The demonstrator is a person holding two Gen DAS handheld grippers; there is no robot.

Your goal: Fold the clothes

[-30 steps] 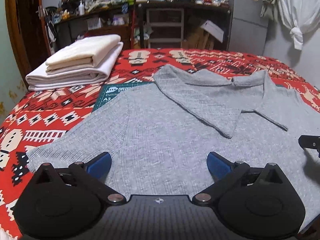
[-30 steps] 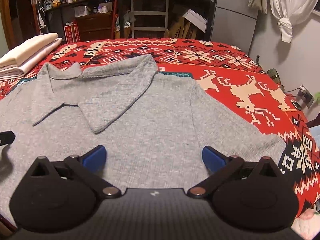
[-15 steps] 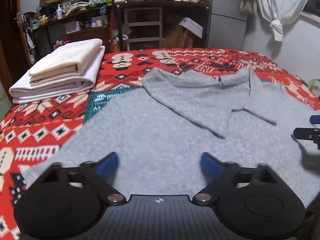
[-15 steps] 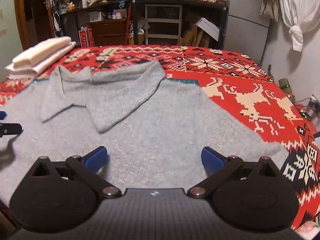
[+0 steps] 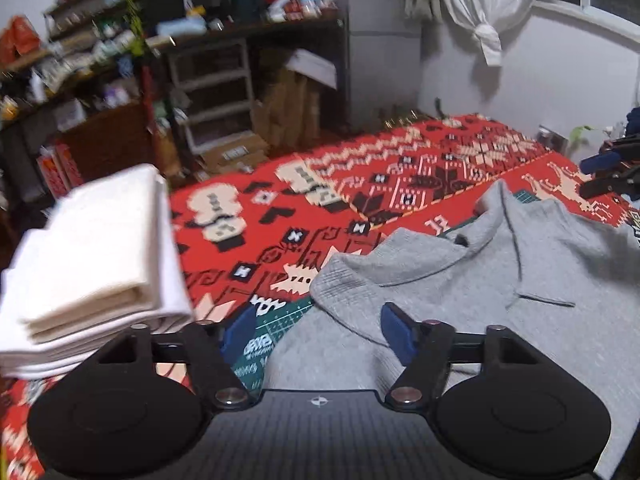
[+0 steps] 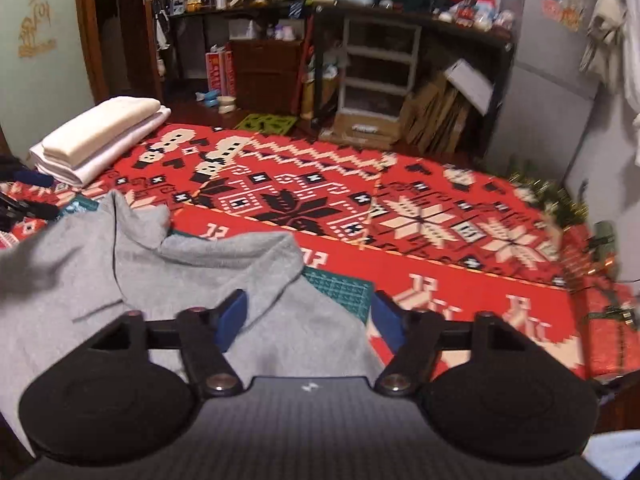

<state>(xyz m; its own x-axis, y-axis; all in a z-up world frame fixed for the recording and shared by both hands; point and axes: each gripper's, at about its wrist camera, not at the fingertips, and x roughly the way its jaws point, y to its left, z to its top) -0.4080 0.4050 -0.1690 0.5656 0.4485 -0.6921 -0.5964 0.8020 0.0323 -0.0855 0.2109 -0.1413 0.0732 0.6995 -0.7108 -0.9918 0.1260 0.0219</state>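
Grey sweater (image 5: 500, 280) is laid flat on the red patterned bed cover (image 6: 400, 220) — collar end ahead of both grippers. Left gripper (image 5: 316, 332) and right gripper (image 6: 306, 316) fingers are spread wide — nothing held.

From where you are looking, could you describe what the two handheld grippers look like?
They match: each of the left gripper and the right gripper has matte black linkage arms with silver pivot pins, two round black discs, a ribbed dark grey body with a small white mark, and blue finger pads. No hands, sleeves or cables show.
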